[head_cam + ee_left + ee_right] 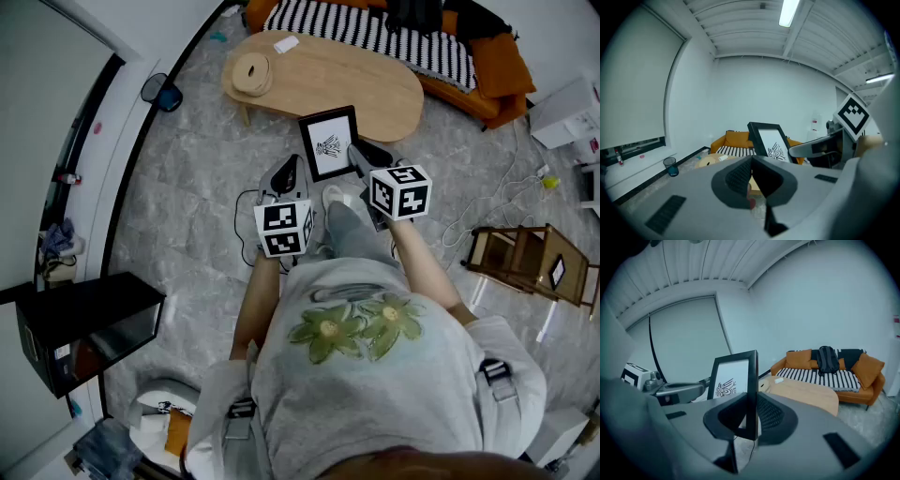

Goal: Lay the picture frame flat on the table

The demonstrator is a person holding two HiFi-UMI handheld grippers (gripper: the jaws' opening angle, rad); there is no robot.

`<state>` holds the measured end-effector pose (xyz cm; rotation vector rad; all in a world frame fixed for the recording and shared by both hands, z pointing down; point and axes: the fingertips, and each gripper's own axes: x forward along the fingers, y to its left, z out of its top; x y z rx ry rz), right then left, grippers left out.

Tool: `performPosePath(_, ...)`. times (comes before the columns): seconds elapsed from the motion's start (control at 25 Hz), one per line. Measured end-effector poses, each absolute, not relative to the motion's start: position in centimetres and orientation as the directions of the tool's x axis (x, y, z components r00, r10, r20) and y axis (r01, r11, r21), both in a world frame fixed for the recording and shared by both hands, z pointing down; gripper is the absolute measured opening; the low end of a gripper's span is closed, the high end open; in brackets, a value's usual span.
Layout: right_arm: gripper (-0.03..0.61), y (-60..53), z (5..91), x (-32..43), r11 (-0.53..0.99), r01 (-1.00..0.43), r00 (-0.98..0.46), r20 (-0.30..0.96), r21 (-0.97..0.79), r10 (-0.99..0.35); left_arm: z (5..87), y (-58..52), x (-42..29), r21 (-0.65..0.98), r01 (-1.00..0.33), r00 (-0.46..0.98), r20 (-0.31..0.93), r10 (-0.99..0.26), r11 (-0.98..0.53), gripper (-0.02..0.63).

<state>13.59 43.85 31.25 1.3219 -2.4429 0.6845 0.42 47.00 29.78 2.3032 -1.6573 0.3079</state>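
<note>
Above the floor (187,197), the right gripper (355,156) squeezes the picture frame (329,143) upright by its edge; the left gripper (289,172) is closed tight, empty; the oval wooden table (361,89) sits at twelve o'clock

no words, numbers or brand names can be read anywhere; the picture frame (328,142) at upper centre shows only a black drawing.

A grey T-shirt (394,403) printed with green, yellow-centred flowers (356,328) is being worn at lower centre. Grey buckled straps (242,410) are being carried at both shoulders. The left gripper (292,161) and right gripper (355,149) are being presented as grey shells with black ribbed pads (737,178) and white cubes (284,228) bearing black square markers.
</note>
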Motion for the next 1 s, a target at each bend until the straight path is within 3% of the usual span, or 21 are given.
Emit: performPosePath(1.0,0.071,30.1,34.0,13.4,0.483,-0.816,-0.577,0.485,-0.316,-0.657,32.3,33.9,0.5,0.112,-0.961,0.277,0.39,-0.878,-0.253,0.015)
